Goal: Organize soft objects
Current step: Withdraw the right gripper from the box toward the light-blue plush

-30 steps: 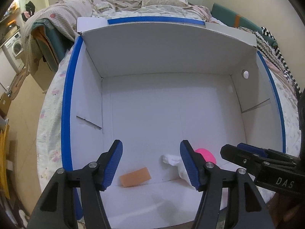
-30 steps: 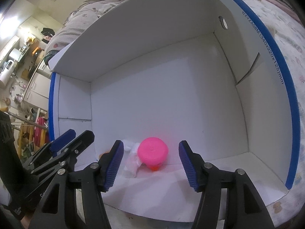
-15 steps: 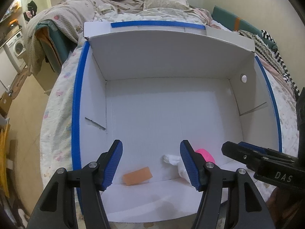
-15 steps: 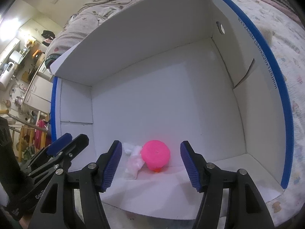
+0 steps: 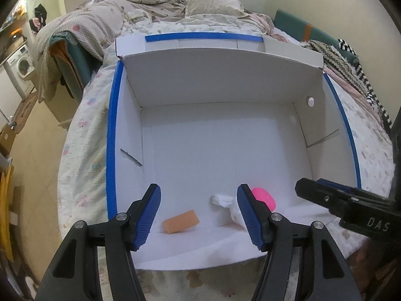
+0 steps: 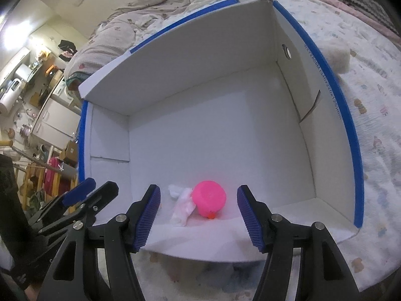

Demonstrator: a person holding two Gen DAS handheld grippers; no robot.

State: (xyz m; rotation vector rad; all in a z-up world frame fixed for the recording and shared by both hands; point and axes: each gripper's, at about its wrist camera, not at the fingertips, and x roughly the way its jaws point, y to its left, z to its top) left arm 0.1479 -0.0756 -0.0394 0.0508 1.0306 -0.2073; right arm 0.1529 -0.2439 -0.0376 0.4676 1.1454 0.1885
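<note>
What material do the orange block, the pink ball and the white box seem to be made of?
Orange block: probably foam or sponge; matte, soft-edged.
Pink ball: likely soft rubber or plastic; smooth, slightly glossy, with an orange part underneath.
White box: cardboard; thin folded walls with cut slots, blue-taped rims.

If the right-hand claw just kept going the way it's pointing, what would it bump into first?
Most likely the pink ball, which sits between the open fingers of the right gripper, beside the white crumpled wad on the white box floor. Depth is hard to judge.
</note>
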